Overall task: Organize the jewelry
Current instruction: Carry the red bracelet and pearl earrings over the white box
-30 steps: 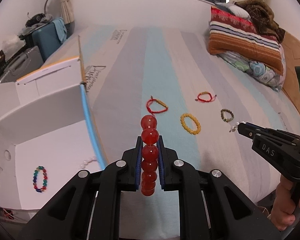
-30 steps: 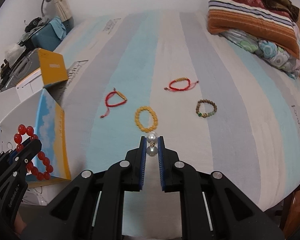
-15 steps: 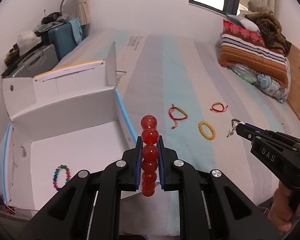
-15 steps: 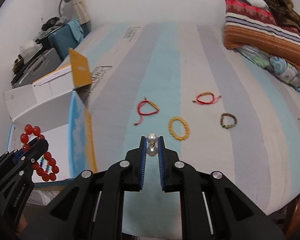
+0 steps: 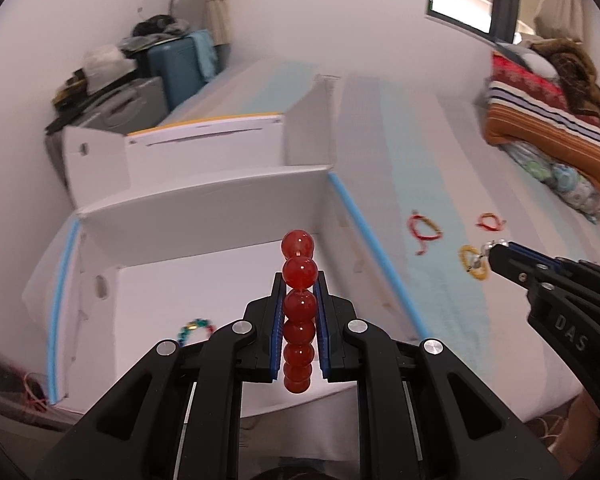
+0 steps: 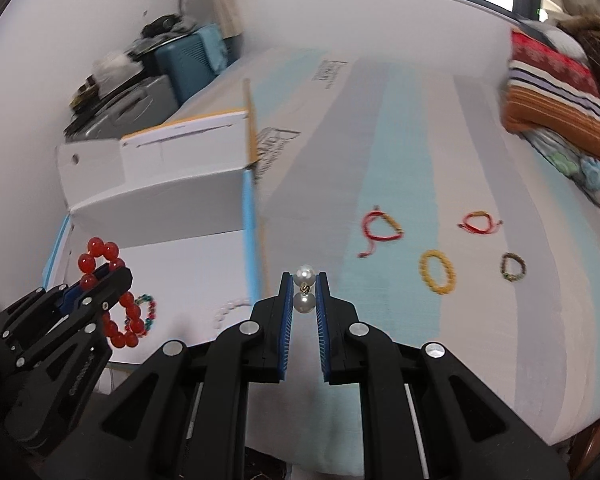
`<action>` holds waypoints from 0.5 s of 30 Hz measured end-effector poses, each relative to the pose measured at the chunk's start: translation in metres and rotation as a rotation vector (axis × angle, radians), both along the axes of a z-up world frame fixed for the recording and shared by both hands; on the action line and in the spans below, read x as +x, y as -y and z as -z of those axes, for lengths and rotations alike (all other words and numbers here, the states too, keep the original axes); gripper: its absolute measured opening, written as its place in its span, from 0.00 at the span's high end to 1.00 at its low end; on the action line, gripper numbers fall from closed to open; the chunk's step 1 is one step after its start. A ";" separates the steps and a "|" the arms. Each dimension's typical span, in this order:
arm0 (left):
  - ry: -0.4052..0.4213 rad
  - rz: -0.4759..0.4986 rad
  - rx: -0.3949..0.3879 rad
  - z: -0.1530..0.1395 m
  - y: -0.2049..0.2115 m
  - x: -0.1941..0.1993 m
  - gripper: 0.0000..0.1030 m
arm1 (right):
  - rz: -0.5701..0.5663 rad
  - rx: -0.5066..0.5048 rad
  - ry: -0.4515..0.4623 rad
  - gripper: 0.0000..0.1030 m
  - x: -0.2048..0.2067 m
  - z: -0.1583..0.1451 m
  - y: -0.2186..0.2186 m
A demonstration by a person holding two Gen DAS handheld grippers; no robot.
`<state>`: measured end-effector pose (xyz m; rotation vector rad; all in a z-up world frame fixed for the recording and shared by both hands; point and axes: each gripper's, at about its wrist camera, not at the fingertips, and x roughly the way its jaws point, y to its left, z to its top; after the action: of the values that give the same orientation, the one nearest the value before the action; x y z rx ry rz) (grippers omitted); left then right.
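My left gripper (image 5: pixel 299 292) is shut on a red bead bracelet (image 5: pixel 299 280) and holds it above the open white box (image 5: pixel 204 216). The bracelet also shows in the right wrist view (image 6: pixel 112 292). My right gripper (image 6: pixel 304 286) is shut on a pearl earring (image 6: pixel 304 290), just right of the box's blue-edged wall (image 6: pixel 249 236). In the box lie a multicoloured bead bracelet (image 5: pixel 194 326) and a white pearl piece (image 6: pixel 228 310). On the striped bed lie two red cord bracelets (image 6: pixel 380 230) (image 6: pixel 478 222), a yellow bead bracelet (image 6: pixel 438 272) and a dark bead bracelet (image 6: pixel 513 267).
The box sits at the bed's left edge with its flaps (image 6: pixel 184 148) raised. Suitcases (image 5: pixel 176 68) and clutter stand behind it by the wall. Folded blankets and pillows (image 5: pixel 540 120) are piled at the far right of the bed.
Both grippers have swung left toward the box. The left gripper with the red bracelet now hangs over the box interior; the right gripper has come up to the box's right wall.
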<state>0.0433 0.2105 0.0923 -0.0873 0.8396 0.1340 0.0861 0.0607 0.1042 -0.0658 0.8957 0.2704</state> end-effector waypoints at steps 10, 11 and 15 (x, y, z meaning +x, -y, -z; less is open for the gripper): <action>-0.024 -0.092 -0.012 0.015 -0.056 -0.014 0.87 | -0.099 -0.016 -0.025 0.90 -0.008 0.009 -0.066; -0.023 -0.103 -0.010 0.018 -0.061 -0.016 0.87 | -0.104 -0.017 -0.030 0.90 -0.008 0.011 -0.070; -0.036 -0.122 -0.022 0.026 -0.073 -0.018 0.87 | -0.119 -0.026 -0.056 0.90 -0.007 0.025 -0.087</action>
<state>0.0248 0.2839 0.0659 -0.1574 0.8719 0.2419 0.0794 0.1478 0.0794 -0.1361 0.9524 0.3728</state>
